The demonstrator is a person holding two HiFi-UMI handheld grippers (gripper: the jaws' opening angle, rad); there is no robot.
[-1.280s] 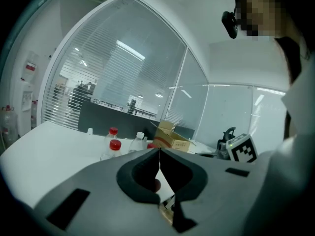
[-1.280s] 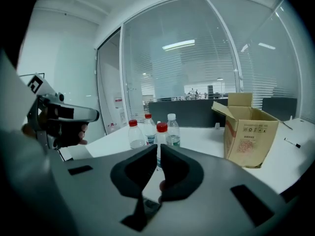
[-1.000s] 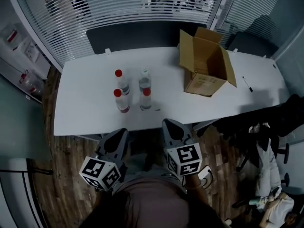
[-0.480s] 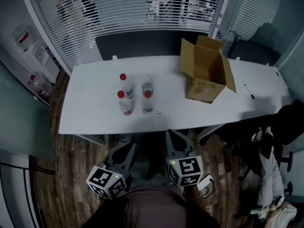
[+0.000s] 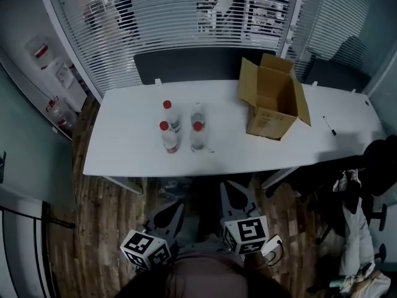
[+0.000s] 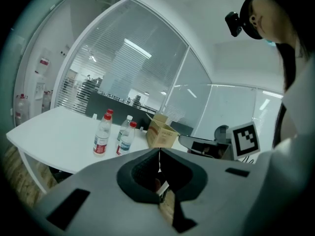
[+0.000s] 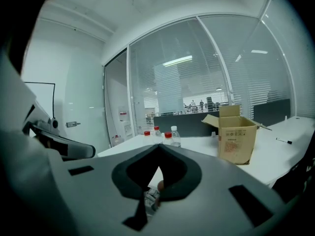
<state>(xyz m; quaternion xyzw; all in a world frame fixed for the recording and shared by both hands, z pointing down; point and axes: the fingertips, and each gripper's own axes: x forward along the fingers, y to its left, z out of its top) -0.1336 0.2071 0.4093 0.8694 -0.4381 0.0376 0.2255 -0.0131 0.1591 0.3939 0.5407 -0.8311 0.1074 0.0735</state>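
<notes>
Both grippers are low in the head view, over the wooden floor and short of the white table (image 5: 124, 148). My left gripper (image 5: 178, 205) is shut with nothing in it, and so is my right gripper (image 5: 228, 186). Several water bottles (image 5: 181, 127) stand in a cluster on the table, most with red caps and one with a white cap. An open cardboard box (image 5: 273, 105) stands to their right. In the left gripper view the bottles (image 6: 114, 135) and box (image 6: 160, 134) lie far ahead, with the right gripper (image 6: 212, 144) alongside. The right gripper view shows the bottles (image 7: 164, 136) and box (image 7: 237, 136).
A pen (image 5: 329, 126) lies near the table's right end. A dark panel (image 5: 189, 64) and a glass wall with blinds (image 5: 186, 11) run behind the table. An office chair draped with clothes (image 5: 366, 179) stands at the right. Bottles stand on the floor at the left wall (image 5: 56, 113).
The table, bottles and box have drawn farther away in all views. Both grippers sit lower in the head view and stay shut.
</notes>
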